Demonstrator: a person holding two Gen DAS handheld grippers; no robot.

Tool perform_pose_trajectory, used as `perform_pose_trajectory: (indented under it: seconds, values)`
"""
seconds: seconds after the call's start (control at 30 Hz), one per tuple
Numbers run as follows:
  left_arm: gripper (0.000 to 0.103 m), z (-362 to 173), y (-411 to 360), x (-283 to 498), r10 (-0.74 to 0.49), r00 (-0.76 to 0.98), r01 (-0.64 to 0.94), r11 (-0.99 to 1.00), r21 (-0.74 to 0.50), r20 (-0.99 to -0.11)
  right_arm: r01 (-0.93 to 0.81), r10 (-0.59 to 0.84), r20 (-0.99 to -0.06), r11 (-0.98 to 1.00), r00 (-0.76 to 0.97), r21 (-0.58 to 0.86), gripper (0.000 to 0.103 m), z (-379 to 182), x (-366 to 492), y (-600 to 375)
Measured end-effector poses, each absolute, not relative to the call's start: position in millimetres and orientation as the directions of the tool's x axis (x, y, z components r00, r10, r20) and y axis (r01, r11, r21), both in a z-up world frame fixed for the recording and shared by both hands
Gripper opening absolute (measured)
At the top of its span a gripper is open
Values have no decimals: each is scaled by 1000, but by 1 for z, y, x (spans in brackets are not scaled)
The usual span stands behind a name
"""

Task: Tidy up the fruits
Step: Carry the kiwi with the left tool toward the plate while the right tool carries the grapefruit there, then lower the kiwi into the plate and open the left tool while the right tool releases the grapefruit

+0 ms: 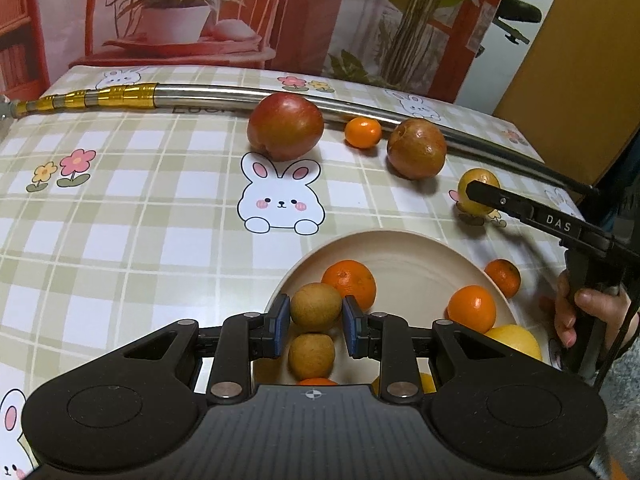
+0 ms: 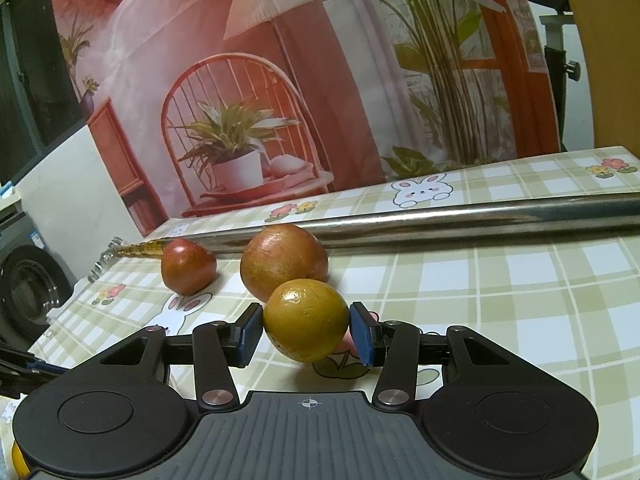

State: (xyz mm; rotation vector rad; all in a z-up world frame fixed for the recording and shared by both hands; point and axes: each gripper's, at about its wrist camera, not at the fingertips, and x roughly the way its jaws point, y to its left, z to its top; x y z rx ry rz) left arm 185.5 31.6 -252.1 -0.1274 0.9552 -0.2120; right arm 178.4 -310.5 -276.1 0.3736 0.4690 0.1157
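Right gripper (image 2: 307, 330): blue pads bracket the round yellow-green fruit (image 2: 306, 319) at its widest girth; the left pad touches the skin, the right pad sits at its edge, so it reads as a light pinch.
Yellow-green fruit, place: on the checked bunny-print tablecloth (image 2: 520, 312), at about 1 o'clock from the cream round plate (image 1: 400, 240) in the left wrist view.
Yellow-green fruit, handling: probably light, firm and glossy, hence liable to roll or slip; hold across the equator, pads level.
Left gripper (image 1: 316, 322): fingers spread either side of a small tan-brown round fruit (image 1: 315, 306) inside the plate; narrow gaps show on both sides, so it is not pinched.
Plate contents: a second tan fruit (image 1: 311, 356) at 6 o'clock of the first, two oranges (image 1: 350, 282) (image 1: 472, 307), and a yellow fruit (image 1: 516, 342) at the near rim.
Loose fruit: red apple (image 1: 285, 127), small mandarin (image 1: 363, 132), brownish-red round fruit (image 1: 417, 148), all near the steel tube (image 1: 224, 96); one orange (image 1: 503, 277) just outside the rim at 3 o'clock.
Risk: round fruit may roll when released.
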Motion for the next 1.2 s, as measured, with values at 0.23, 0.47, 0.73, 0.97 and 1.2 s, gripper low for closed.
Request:
perform_pose_trajectory:
  seconds: [0.23,0.47,0.73,0.97,1.2]
  values:
    - [30,-251,28,186,-224,560,126,974,-186,-797,-13,182,-441,933,879,361,44,-273,182,-308]
    - [38,-248,30,181,-248,573,131,968,-212,-781,-24,210,-450,923,868,384,44,-258,168,-298]
    - [39,-243,35,173,-264,602,132,964,-232,-754,-104,263,-484,938,834,330,44,-237,158,-256]
    - [40,-230,51,162,-263,644,114,962,-250,-718,-176,294,-537,949,790,261,44,-227,169,-213]
    - [47,-222,68,149,-214,683,68,971,-230,-698,-207,287,-604,958,744,201,44,-230,176,-182]
